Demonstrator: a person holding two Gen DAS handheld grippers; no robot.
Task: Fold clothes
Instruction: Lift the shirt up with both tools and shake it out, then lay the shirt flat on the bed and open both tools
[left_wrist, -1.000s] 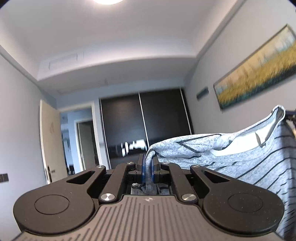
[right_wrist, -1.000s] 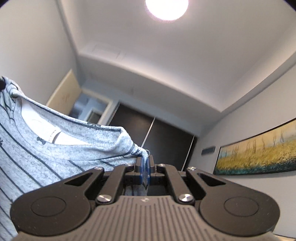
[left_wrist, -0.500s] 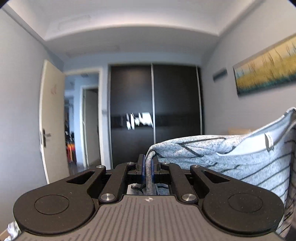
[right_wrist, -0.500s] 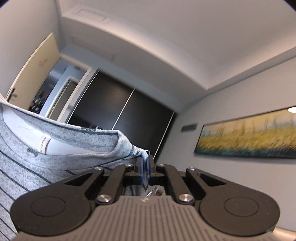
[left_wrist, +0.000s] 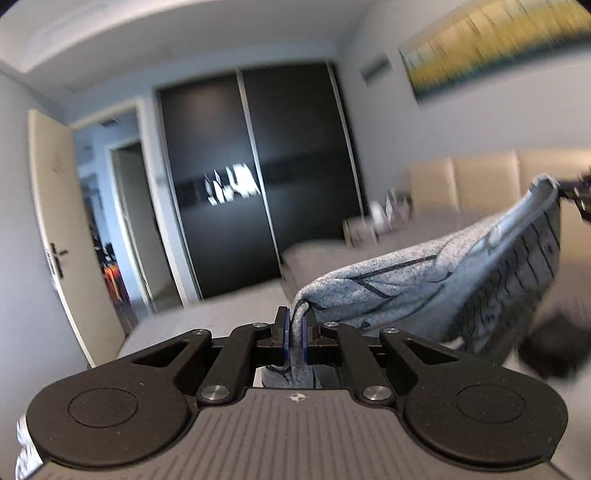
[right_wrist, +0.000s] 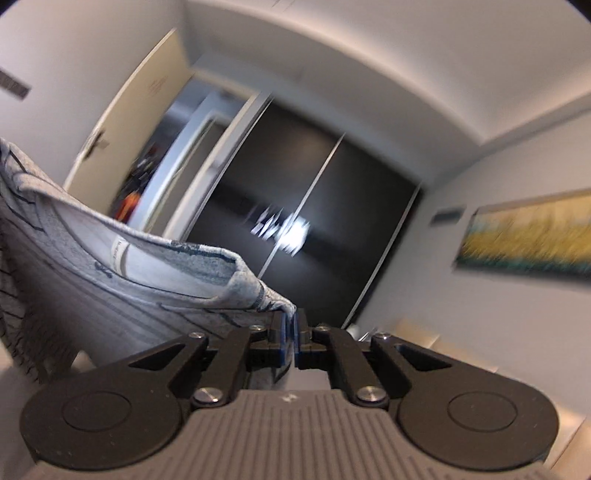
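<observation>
The left claw (left_wrist: 294, 328) is clamped on one shoulder of a grey striped shirt (left_wrist: 424, 280), and the right claw (right_wrist: 291, 332) pinches the other shoulder, so the shirt (right_wrist: 110, 273) hangs stretched between them in the air (neckline open, white label showing). Behind stand a dark sliding wardrobe (left_wrist: 255, 177), an open door (left_wrist: 55, 221) and a blurred bed (left_wrist: 424, 229).

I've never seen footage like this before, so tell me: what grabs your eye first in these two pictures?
First, the grey striped shirt, held in the air between the left gripper and the right gripper, each shut on one end of it. Behind it stands a dark sliding wardrobe on the far wall, with a yellow landscape painting on the wall to the right.
</observation>
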